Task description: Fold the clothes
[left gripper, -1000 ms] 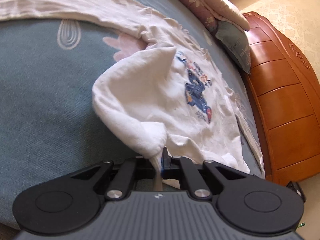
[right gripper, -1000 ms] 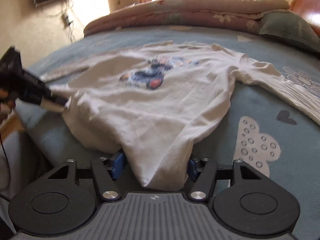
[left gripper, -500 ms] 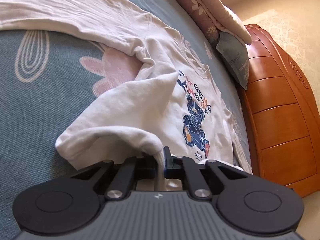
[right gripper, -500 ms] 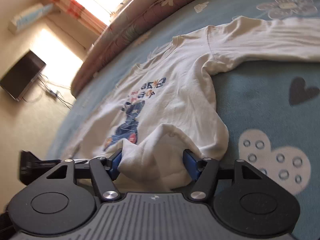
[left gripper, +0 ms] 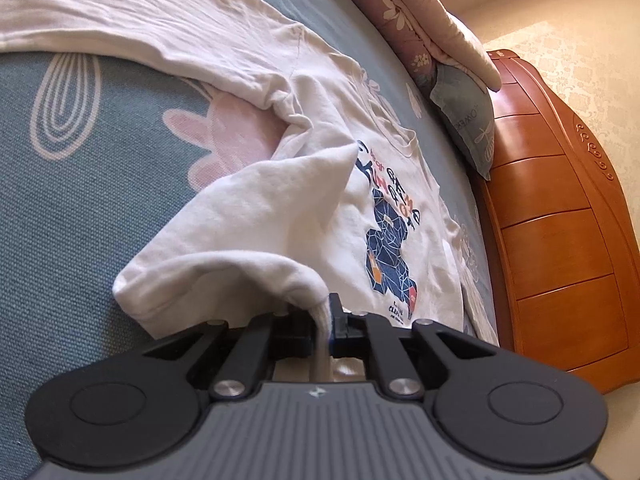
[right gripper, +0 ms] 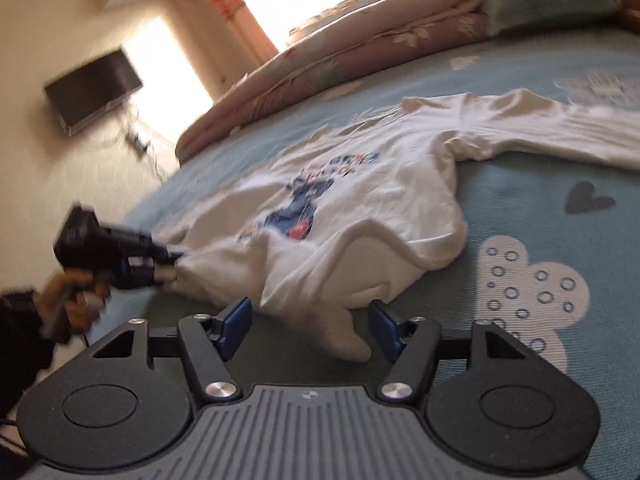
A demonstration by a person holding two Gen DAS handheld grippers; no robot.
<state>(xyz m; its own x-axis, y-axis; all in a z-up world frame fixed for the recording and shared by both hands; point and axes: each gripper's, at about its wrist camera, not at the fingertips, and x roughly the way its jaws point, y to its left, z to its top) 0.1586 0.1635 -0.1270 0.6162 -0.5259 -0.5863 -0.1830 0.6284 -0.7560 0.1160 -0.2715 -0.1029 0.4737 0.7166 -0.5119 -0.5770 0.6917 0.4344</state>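
Note:
A white long-sleeved shirt (left gripper: 280, 208) with a blue printed figure lies on the bed, its lower part bunched and folded up over itself. My left gripper (left gripper: 330, 312) is shut on a pinch of the shirt's hem. The right wrist view shows it too, the left gripper (right gripper: 172, 270) gripping cloth at the left, held by a hand (right gripper: 76, 292). My right gripper (right gripper: 310, 320) stands near the shirt (right gripper: 380, 184). A loose corner of hem lies between its blue pads (right gripper: 236, 322) without touching them. Its jaws are closing.
The bed has a blue sheet (left gripper: 80, 200) with cartoon prints. A rolled floral quilt (left gripper: 400, 20) and a grey-green pillow (left gripper: 468, 120) lie at the head, against an orange wooden headboard (left gripper: 560, 220). A dark screen (right gripper: 94, 90) hangs on the wall.
My right gripper has let go of the hem, which now lies loose between its jaws. The left gripper carried its corner forward and down over the shirt, then kept still.

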